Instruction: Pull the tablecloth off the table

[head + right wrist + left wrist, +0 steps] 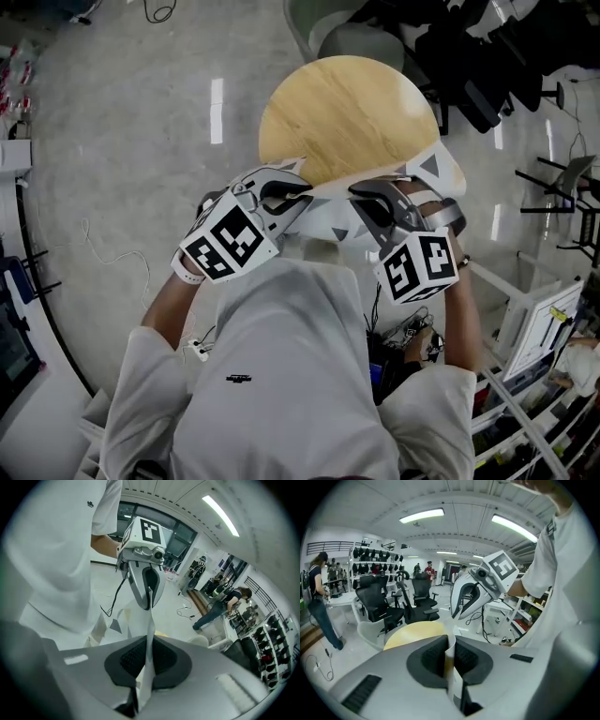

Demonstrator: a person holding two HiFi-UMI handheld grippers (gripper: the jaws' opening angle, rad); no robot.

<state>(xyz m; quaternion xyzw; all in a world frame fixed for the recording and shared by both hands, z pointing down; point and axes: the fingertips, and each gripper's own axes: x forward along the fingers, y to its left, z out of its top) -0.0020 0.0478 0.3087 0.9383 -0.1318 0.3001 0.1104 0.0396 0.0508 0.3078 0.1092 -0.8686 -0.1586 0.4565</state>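
The round wooden table [347, 112] is mostly bare. The white tablecloth [433, 169] with grey triangles hangs off its near edge and bunches between the two grippers. My left gripper [302, 192] is shut on the cloth's edge; in the left gripper view a strip of tablecloth [451, 660] is pinched between the dark pads [433, 658]. My right gripper [364, 199] is shut on the cloth too; in the right gripper view the tablecloth [149, 634] runs taut from its pads up to the left gripper [149, 603]. Both grippers are held close to the person's chest.
Black office chairs [487, 66] and a grey chair [356, 37] stand beyond the table. White shelving and a rack [539, 337] are on the right. Cables [122, 267] lie on the floor at left. A person [318, 597] stands far off by a desk.
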